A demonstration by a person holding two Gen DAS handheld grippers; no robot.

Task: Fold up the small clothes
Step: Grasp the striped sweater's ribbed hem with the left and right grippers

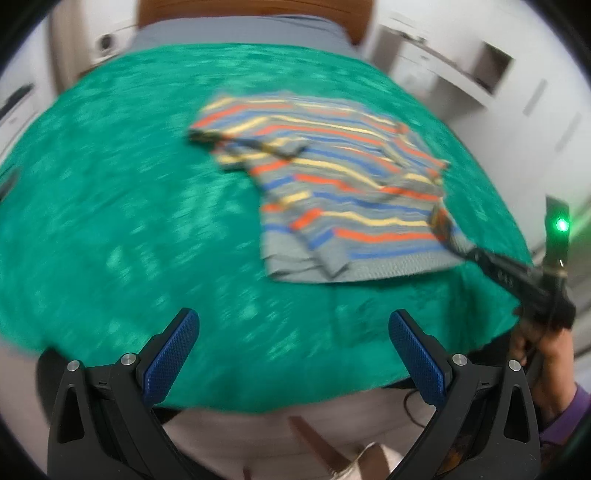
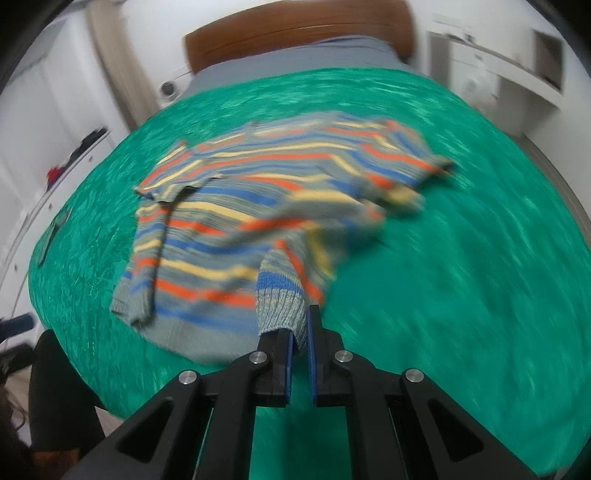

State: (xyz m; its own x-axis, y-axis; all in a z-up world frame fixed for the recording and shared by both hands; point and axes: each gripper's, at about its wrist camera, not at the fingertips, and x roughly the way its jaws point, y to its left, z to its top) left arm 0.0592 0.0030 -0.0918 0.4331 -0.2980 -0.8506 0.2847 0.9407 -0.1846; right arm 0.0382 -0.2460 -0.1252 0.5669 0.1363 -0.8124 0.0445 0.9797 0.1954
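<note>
A small knitted sweater with grey, blue, orange and yellow stripes lies spread on a green bedspread. My left gripper hovers open over the bedspread's near edge, short of the sweater's hem, with nothing between its blue pads. My right gripper is shut on the ribbed cuff of a sleeve of the sweater, which is pulled toward the camera. In the left wrist view the right gripper reaches in from the right, its tip at the sweater's right side.
The green bedspread covers a bed with a brown headboard and grey bedding at the far end. White furniture stands to the far right. A person's hand holds the right gripper by the bed's edge.
</note>
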